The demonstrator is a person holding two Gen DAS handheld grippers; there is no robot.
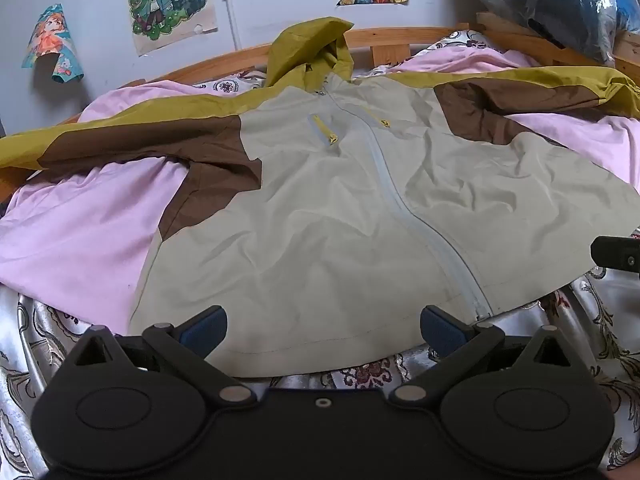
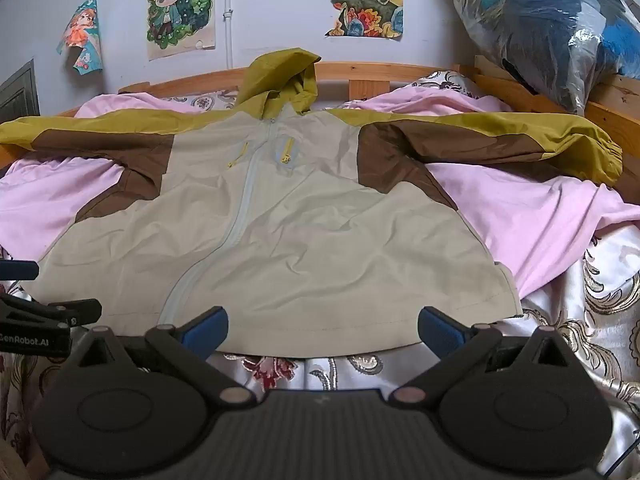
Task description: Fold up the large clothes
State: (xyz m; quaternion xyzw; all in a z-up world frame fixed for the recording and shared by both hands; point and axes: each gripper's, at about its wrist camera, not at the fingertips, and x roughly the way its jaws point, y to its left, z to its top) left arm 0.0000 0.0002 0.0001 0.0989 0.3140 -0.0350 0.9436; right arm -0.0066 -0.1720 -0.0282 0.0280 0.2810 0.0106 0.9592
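Observation:
A hooded jacket (image 1: 320,208), beige with brown and mustard sleeves, lies face up and zipped on the bed, both sleeves spread wide and the hood against the far rail. It also shows in the right wrist view (image 2: 300,232). My left gripper (image 1: 323,330) is open over the left part of the hem, touching nothing. My right gripper (image 2: 323,330) is open over the right part of the hem, also empty. Part of the right gripper shows at the left wrist view's right edge (image 1: 618,254). Part of the left gripper shows at the right wrist view's left edge (image 2: 44,316).
A pink sheet (image 1: 72,232) lies under the jacket on a patterned satin cover (image 2: 580,340). A wooden bed rail (image 2: 360,70) runs along the wall with posters. A plastic-wrapped bundle (image 2: 552,28) sits on the rail at the far right.

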